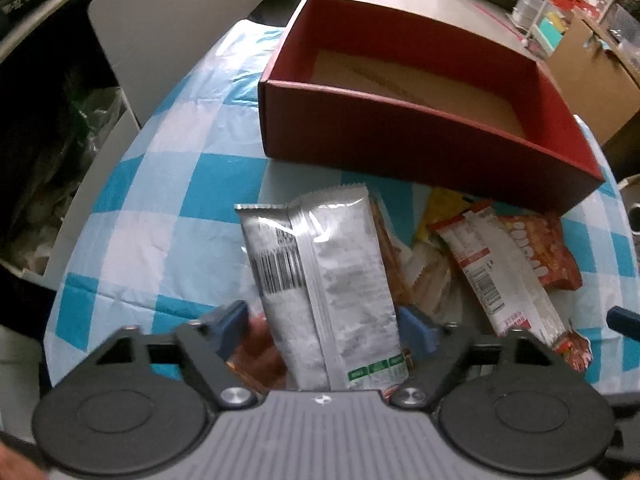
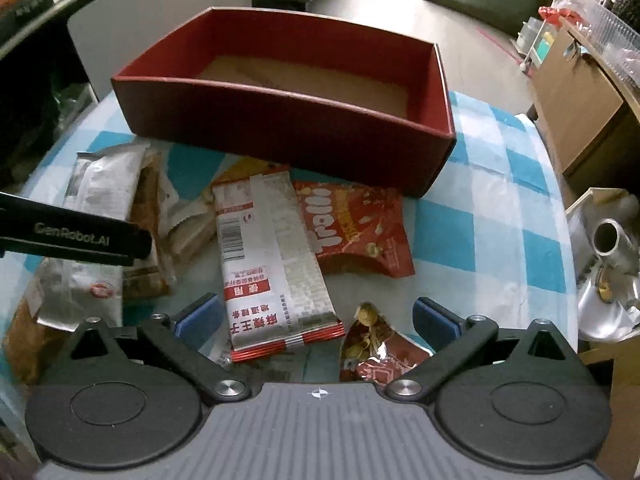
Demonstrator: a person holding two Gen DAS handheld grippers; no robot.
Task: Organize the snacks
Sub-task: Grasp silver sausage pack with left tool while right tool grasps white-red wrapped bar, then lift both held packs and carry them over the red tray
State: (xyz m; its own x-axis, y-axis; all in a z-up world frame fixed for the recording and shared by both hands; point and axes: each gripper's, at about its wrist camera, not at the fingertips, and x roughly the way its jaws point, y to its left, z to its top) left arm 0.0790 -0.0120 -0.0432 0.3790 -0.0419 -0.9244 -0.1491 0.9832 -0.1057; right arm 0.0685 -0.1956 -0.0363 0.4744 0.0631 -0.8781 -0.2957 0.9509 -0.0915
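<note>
An empty red box [image 1: 420, 136] with a brown floor stands on the checked tablecloth; it also shows in the right wrist view [image 2: 280, 128]. My left gripper [image 1: 324, 328] is open, its fingers either side of a silver snack pack [image 1: 328, 280] that lies printed side up. The right gripper [image 2: 316, 320] is open over a red-and-silver bar pack [image 2: 272, 256]. A red snack bag [image 2: 352, 228] lies beside that, and a small red nut packet [image 2: 372, 344] near the right finger. The silver pack shows at left in the right wrist view [image 2: 104, 176].
Brown and yellow packets [image 2: 172, 216] are piled between the packs. The left gripper's arm [image 2: 72, 236] crosses the right view at left. A cardboard box [image 1: 592, 80] and shelves stand to the right, a metal object [image 2: 612, 240] off the table's right edge.
</note>
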